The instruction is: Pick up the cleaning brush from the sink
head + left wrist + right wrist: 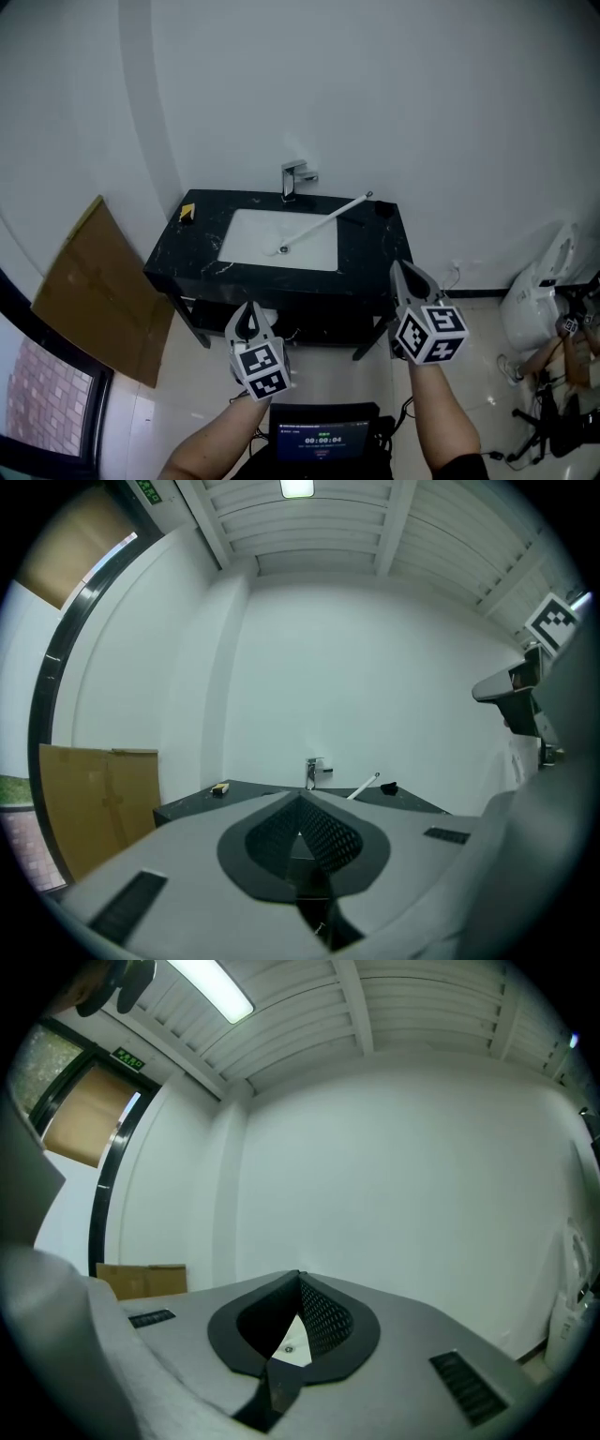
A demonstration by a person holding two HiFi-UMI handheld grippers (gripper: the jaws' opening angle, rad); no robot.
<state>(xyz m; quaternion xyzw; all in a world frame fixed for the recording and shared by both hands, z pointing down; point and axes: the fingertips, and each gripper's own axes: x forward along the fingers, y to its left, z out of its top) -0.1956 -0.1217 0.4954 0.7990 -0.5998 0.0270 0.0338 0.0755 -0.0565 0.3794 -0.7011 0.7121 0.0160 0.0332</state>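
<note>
So, right gripper [405, 277]: jaws shut, empty.
left gripper [249, 321]: likewise closed, empty.
long white-handled cleaning brush [323, 222]: head in white rectangular sink [246, 230], handle over black marble counter [370, 248].
step: approach, both grippers well short.
next: reach forward, open jaws round the handle.

sink [248, 239]: open from above | faucet [292, 180]: at back rim

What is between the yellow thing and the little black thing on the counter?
The white sink, with the cleaning brush slanting across it and the faucet just behind; the head view shows this best.
</note>
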